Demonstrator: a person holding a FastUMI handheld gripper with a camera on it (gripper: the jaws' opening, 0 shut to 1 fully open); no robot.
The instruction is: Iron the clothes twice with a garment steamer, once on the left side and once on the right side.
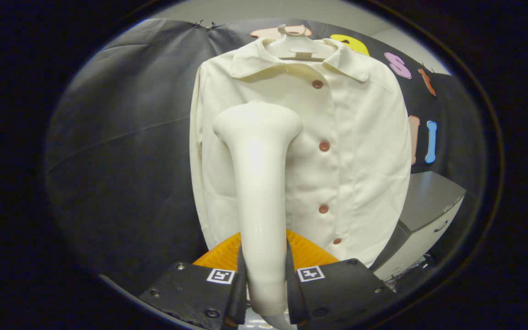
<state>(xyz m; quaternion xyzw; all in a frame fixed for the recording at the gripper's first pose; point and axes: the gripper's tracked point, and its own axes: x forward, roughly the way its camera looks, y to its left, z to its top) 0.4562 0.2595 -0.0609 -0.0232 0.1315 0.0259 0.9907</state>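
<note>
Cream plastic garment steamer (259, 183) is clamped by its handle between both fingers of the gripper (264, 279); its head sits against the left side of the cream buttoned shirt (360, 151) on a white hanger (297, 46).

No readable text, brand or number anywhere. Only sign-like marks: two small square black-and-white fiducial tags on the hand-held gripper (264, 275), one per finger, lower centre of frame, either side of the steamer (259, 183) handle; patterns only, no letters/digits. Shirt (351, 151), hanger (297, 46) & steamer: no label or logo visible. Grey cabinet (424, 215), lower right: nothing legible on it.
</note>
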